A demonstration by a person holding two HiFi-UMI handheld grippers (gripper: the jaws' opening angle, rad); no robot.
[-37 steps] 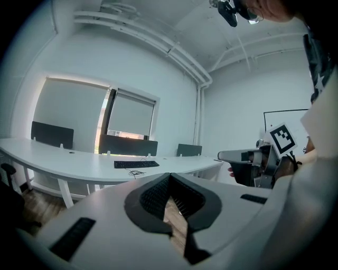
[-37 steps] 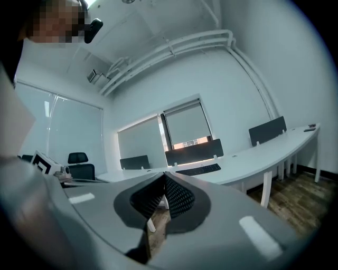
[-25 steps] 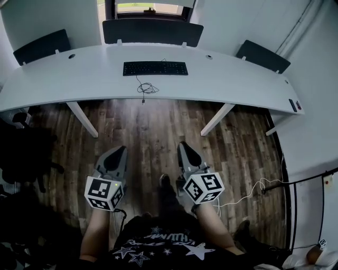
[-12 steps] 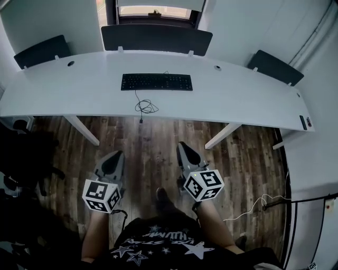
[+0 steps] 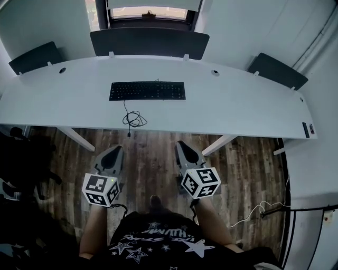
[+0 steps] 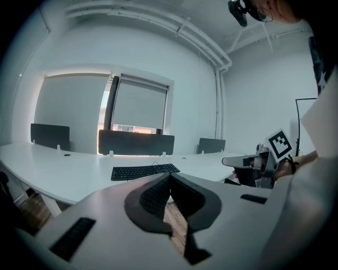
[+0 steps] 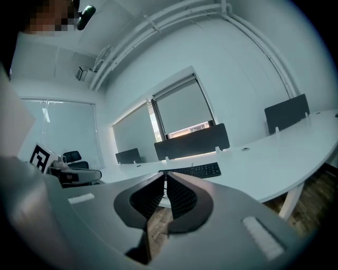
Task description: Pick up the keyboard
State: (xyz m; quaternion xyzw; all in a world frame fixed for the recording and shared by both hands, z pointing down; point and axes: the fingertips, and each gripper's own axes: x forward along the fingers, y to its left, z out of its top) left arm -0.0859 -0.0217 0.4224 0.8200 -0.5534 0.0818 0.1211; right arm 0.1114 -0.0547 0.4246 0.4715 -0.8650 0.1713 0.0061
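A black keyboard [image 5: 147, 90] lies flat on the long white desk [image 5: 237, 111], its thin black cable [image 5: 131, 118] coiled toward the desk's near edge. The keyboard [image 6: 144, 171] also shows ahead in the left gripper view, and the keyboard [image 7: 194, 170] in the right gripper view. My left gripper [image 5: 114, 153] is shut and empty, held over the wooden floor short of the desk. My right gripper [image 5: 183, 147] is shut and empty too, beside it. Both point toward the desk, well apart from the keyboard.
Dark divider panels [image 5: 149, 42] stand along the desk's far edge, with a window [image 5: 150, 11] behind. White desk legs [image 5: 217, 144] angle down to the floor. A dark office chair [image 5: 24, 161] stands at the left. A small dark object [image 5: 305, 129] lies at the desk's right end.
The desk and keyboard have come closer and shifted slightly left in the head view as the person walked forward. Both grippers stayed shut and moved with the person toward the desk.
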